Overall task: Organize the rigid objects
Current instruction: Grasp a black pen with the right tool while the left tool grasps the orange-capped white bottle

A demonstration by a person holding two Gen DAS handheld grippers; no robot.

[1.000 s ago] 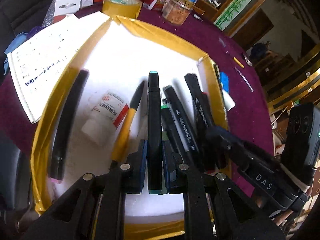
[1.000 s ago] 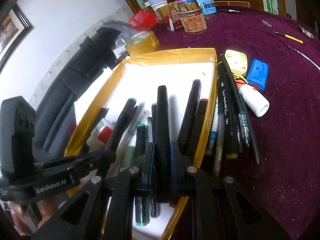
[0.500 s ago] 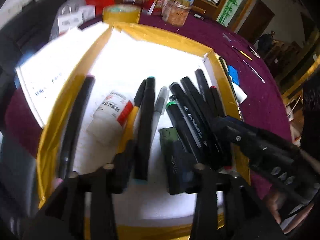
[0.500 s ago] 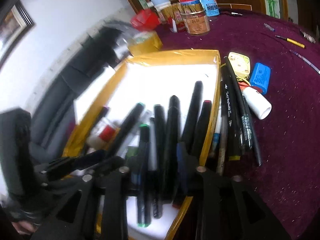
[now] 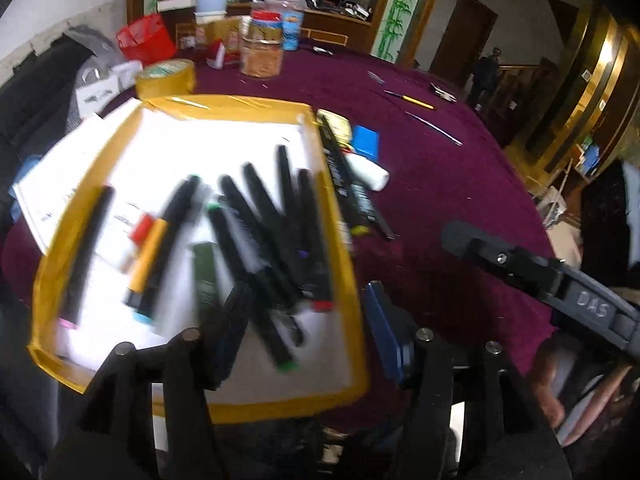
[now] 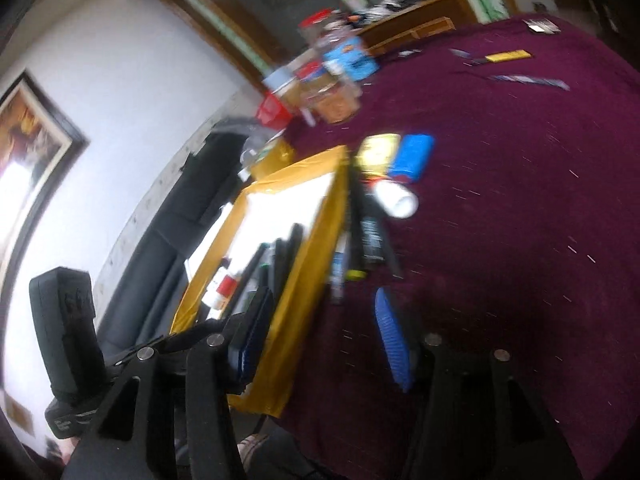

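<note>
A yellow-edged white tray (image 5: 236,106) holds several black markers (image 5: 256,216) and a small white bottle with a red band (image 5: 140,230). It also shows in the right wrist view (image 6: 308,256). My left gripper (image 5: 304,332) is open and empty above the tray's near right corner. My right gripper (image 6: 320,340) is open and empty, above the tray's right edge and the purple cloth. More black pens (image 5: 348,184) lie on the cloth just right of the tray, also in the right wrist view (image 6: 370,232). The frames are blurred by motion.
A white bottle (image 5: 370,172), a blue box (image 5: 366,140) and a yellow card (image 6: 378,150) lie right of the tray. A tape roll (image 5: 166,78), jars (image 5: 262,50) and a red bag (image 5: 146,38) stand at the back. Papers (image 5: 44,184) lie left.
Both grippers have opened and let go of the black markers they held, which now lie in the tray. Both have pulled back and swung right.
</note>
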